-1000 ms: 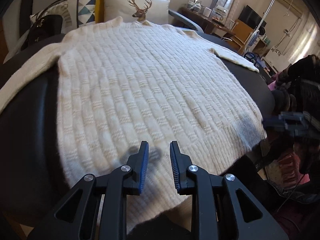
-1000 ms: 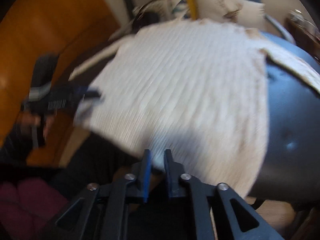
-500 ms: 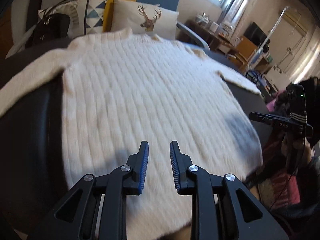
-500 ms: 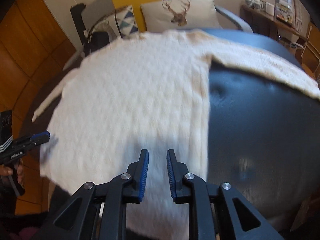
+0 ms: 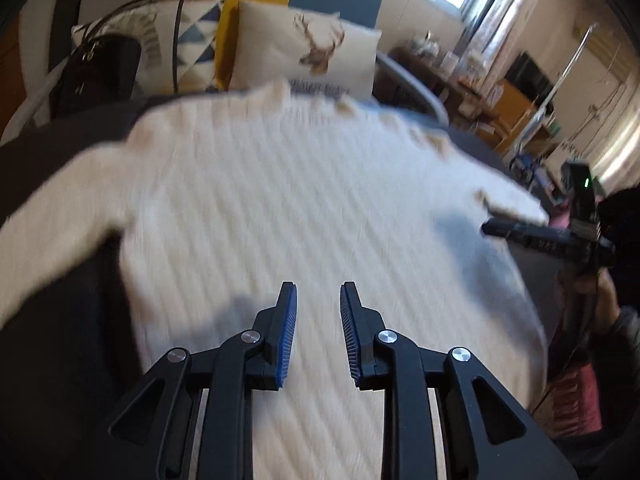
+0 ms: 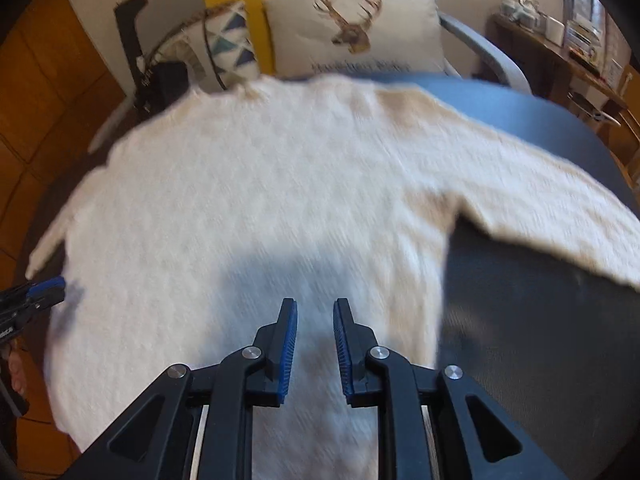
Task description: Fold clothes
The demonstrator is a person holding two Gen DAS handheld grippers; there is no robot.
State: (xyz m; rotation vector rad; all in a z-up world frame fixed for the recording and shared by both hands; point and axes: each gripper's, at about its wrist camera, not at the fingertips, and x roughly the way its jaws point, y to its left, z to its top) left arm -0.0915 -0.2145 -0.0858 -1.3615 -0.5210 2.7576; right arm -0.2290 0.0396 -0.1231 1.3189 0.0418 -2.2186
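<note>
a cream knitted sweater [image 5: 304, 216] lies spread flat, front or back uppermost (which cannot be told), on a dark padded surface [image 6: 540, 320] that looks like a seat or ottoman rather than a worktop; its neckline points toward the deer-print cushion [image 6: 352, 28] and the triangle-pattern cushion [image 6: 224, 44] at the far side. both sleeves are extended outward: one runs off to the left in the left wrist view [image 5: 52, 236], the other stretches across the dark surface to the right in the right wrist view [image 6: 560, 200]. the left claw [image 5: 317, 332] hovers above the lower body of the sweater with its blue-padded fingers [image 5: 289, 328] spread apart and nothing between them; the right claw [image 6: 315, 344] hovers likewise above the lower body nearer the right side seam, fingers spread and empty. whether either claw touches the knit cannot be told through the motion blur. in each view the other claw appears at the frame edge beside the sweater's side [image 5: 536, 236] [image 6: 32, 300]. judged from this layout, no fold has been made: body, hem and sleeves are all flat and single-layered, so the whole task remains, presumably starting with bringing a sleeve or side inward. a dark handbag [image 5: 96, 76] rests by the cushions.
</note>
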